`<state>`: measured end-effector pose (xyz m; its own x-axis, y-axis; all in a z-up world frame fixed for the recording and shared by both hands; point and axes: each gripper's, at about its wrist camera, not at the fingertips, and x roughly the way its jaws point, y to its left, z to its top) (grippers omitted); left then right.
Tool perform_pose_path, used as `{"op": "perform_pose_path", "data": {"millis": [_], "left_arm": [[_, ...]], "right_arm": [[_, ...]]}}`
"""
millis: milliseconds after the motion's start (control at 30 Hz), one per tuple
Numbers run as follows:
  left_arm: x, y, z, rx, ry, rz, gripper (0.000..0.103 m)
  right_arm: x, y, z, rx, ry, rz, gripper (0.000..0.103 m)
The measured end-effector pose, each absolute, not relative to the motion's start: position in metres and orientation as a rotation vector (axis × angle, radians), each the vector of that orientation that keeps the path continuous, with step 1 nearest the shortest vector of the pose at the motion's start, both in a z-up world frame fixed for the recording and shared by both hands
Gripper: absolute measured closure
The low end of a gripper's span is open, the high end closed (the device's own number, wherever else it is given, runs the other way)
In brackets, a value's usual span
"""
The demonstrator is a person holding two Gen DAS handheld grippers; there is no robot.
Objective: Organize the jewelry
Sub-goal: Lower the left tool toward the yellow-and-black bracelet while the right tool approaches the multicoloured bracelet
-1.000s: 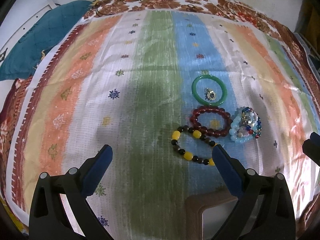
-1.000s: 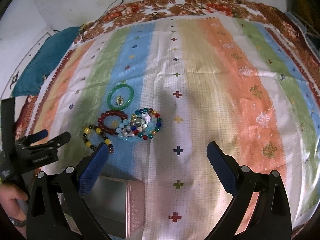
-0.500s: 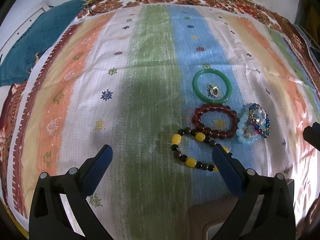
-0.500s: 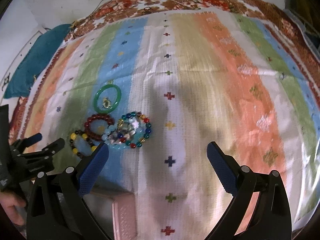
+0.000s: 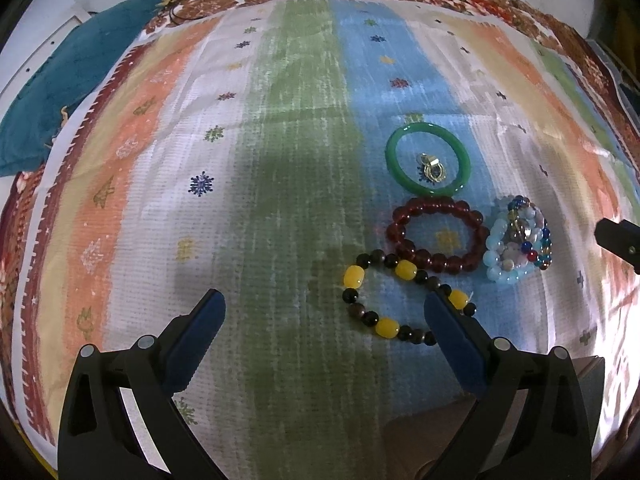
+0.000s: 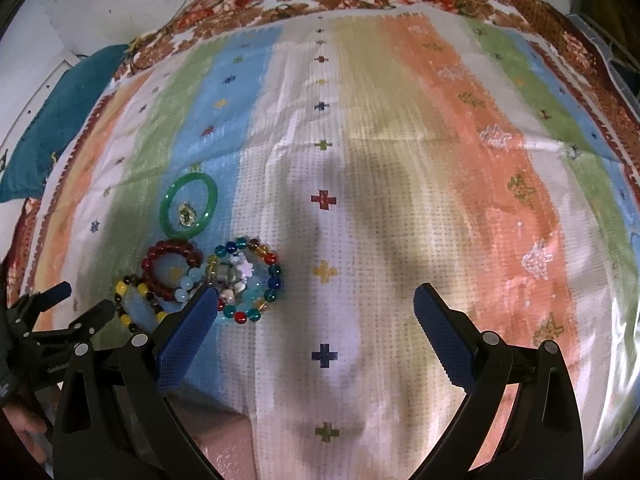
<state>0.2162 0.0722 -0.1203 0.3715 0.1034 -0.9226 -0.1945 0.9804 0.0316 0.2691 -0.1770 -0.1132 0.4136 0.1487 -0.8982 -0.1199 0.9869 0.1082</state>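
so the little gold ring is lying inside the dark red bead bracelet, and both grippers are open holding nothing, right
Not quite. The little gold ring lies inside the green bangle, not the dark red bead bracelet, which encloses only cloth. The left wrist view shows this plainly, and the right wrist view agrees. The rest stands: the left gripper and right gripper are both open, holding nothing.

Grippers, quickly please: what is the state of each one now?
Left gripper: open, holding nothing.
Right gripper: open, holding nothing.
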Motion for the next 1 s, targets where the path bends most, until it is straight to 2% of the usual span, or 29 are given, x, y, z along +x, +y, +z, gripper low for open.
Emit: {"op": "perform_pose_path", "data": {"millis": [1000], "left_arm": [[0.224,0.080,-0.149,-0.083,1.219,0.177,0.005]], "right_arm": [[0.303,-0.173,-0.146,-0.009,1.173,0.124,0.004]]}}
